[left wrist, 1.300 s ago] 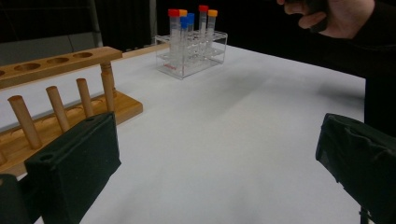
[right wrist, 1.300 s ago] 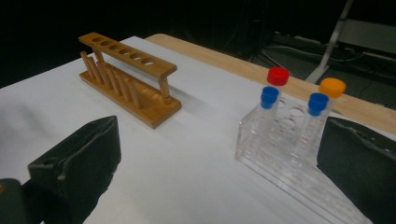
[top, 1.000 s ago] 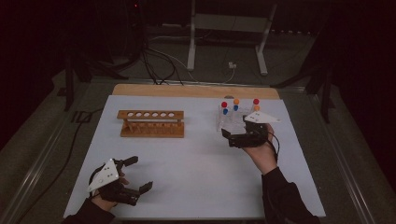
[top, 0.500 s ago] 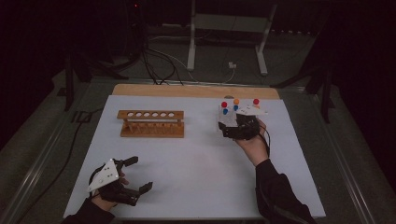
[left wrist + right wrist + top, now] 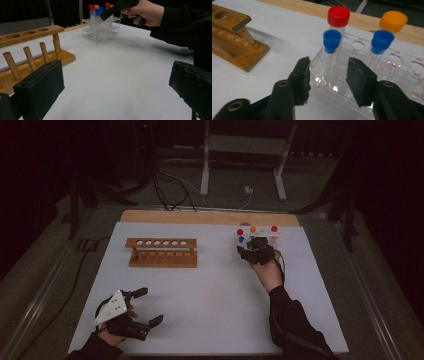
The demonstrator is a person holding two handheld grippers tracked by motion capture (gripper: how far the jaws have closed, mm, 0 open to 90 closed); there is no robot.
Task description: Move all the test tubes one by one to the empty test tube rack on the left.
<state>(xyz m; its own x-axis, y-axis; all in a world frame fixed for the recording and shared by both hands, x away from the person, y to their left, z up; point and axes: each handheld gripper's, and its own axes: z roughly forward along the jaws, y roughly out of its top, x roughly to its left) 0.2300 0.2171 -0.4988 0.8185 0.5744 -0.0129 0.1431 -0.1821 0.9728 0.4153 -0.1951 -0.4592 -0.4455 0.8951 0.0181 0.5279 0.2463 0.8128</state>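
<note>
From above, your right gripper [image 5: 248, 251] sits at the clear tube rack [image 5: 235, 251] on the far right of the white surface [image 5: 210, 300], its fingers at the rack's near left corner, among the capped tubes. Your left gripper [image 5: 148, 306] rests low at the near left edge of the surface, well apart from the wooden rack [image 5: 162, 253], with its fingers spread wide and nothing between them.

Along your left gripper, the two black fingers [image 5: 40, 90] stand far apart over bare white surface, holding nothing. The wooden rack [image 5: 30, 56] lies just beyond the left finger. Farther off, your right hand [image 5: 145, 11] reaches over the clear tube rack [image 5: 100, 28], and its gripper's dark tip points down among the red-, blue- and orange-capped tubes.

Along your right gripper [image 5: 327, 75], the fingers have just been closing and now stand partly open at the near corner of the clear tube rack [image 5: 387, 75]. A blue-capped tube [image 5: 331, 50] stands in the rack in the gap between them; the pads do not appear to press on it. A red-capped tube [image 5: 338, 17] stands right behind it; a second blue-capped tube [image 5: 381, 42] and an orange-capped tube [image 5: 393, 21] stand to the right.
</note>
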